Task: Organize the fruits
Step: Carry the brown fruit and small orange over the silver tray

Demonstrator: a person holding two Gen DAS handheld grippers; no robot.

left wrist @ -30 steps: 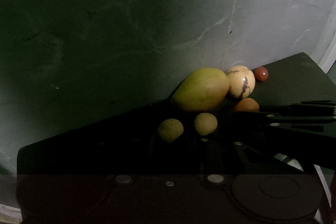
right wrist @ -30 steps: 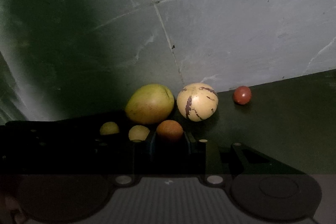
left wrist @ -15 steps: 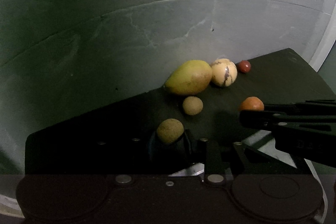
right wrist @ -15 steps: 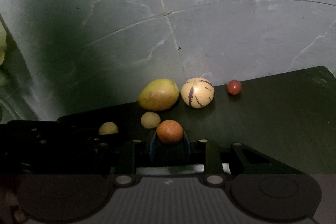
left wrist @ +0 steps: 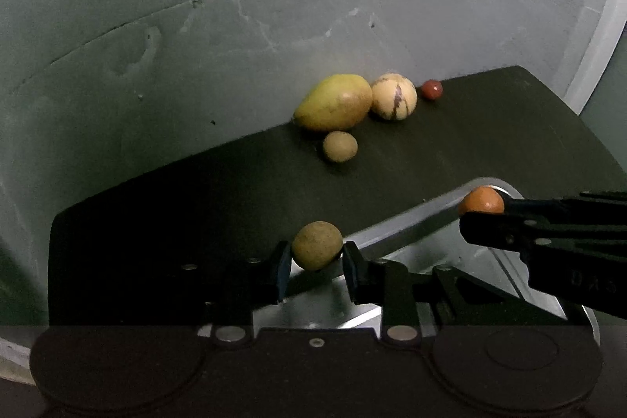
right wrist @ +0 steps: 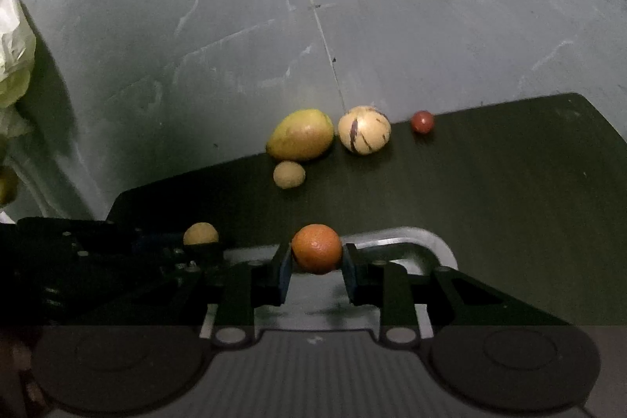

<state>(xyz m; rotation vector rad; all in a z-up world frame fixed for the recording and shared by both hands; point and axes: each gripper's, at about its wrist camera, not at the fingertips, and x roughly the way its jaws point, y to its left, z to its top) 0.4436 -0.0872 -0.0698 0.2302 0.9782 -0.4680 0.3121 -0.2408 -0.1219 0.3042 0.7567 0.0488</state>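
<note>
Right above the silver tray (right wrist: 425,239) on the counter (right wrist: 490,190), the right tool (right wrist: 316,263) is squeezing the orange fruit (right wrist: 316,253) and the left tool (left wrist: 316,257) is squeezing a small tan fruit (left wrist: 316,245), both hanging over the tray's far rim, ready to go down

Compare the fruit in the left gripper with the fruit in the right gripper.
The left gripper holds a small tan fruit with a dull, matte skin; the right gripper holds an orange fruit, bright and dimpled. In the right wrist view the tan fruit looks the smaller of the two. Both are round, pinched at their sides between gripper fingers, and held over a metal tray.
</note>
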